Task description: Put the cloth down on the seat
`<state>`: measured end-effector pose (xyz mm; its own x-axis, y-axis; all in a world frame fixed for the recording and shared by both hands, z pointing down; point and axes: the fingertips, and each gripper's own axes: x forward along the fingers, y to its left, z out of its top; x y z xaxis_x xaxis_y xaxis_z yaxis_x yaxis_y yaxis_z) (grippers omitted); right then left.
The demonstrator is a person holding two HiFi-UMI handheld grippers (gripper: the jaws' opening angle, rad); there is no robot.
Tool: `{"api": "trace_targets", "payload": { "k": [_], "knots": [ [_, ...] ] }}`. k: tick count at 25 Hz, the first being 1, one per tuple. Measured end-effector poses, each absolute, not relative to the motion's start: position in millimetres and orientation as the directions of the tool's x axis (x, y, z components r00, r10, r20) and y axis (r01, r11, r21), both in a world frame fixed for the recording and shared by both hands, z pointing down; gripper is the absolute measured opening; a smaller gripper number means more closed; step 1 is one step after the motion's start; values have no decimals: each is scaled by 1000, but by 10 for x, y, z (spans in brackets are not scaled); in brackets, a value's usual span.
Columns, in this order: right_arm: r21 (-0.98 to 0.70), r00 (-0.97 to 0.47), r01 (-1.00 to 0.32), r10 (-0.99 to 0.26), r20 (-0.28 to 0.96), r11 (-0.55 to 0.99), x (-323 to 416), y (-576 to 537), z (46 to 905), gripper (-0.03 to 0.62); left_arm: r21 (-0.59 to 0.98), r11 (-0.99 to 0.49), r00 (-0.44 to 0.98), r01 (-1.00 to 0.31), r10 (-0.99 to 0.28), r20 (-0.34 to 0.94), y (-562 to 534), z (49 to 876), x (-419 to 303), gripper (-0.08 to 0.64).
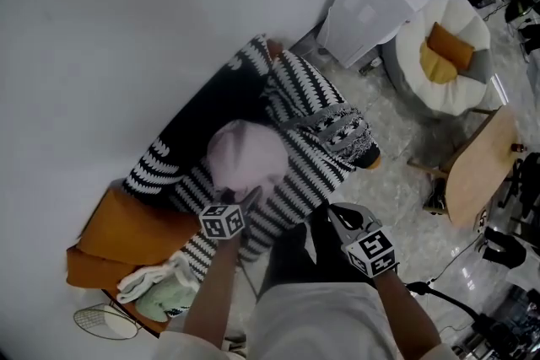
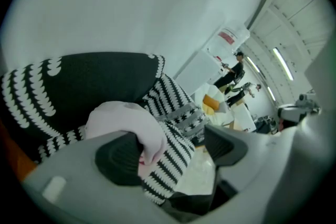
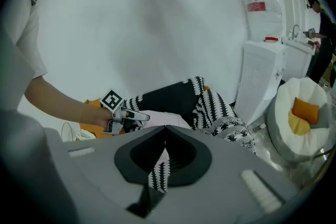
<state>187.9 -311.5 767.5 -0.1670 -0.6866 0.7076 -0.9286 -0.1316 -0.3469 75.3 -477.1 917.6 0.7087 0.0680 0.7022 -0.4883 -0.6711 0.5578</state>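
Left gripper (image 2: 173, 152), jaws spread wide. The pink cloth (image 2: 126, 118) lies against one pad only, while the other pad stands well clear of it. The cloth rests bunched on the black-and-white patterned throw (image 1: 316, 118) that drapes the orange seat (image 1: 118, 240). Right gripper (image 3: 165, 131), jaws closed tip to tip, hangs beside the seat's front edge, nearer the person. Beyond stand a white dispenser (image 1: 371, 8) and a round white pouf (image 1: 460, 88).
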Motion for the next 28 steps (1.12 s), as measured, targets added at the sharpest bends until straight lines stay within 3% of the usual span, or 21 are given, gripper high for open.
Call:
{"api": "trace_targets", "payload": {
  "k": [6,19,28],
  "knots": [
    [-331,-158,-936,-701,695,-117,1765,-3177,7544,3,559,-598,640,-575,97,762,-4642,9273,392,428],
    [-309,-169,-949,-729,663,-61,1639,-3011,7185,3,541,-556,656,-631,-10,755,-4422,8809,49,430],
    [-287,-184,-958,-759,625,-4,1576,-2490,6872,3,567,-575,744,-590,-114,658,-3970,8120,94,418]
  ]
}}
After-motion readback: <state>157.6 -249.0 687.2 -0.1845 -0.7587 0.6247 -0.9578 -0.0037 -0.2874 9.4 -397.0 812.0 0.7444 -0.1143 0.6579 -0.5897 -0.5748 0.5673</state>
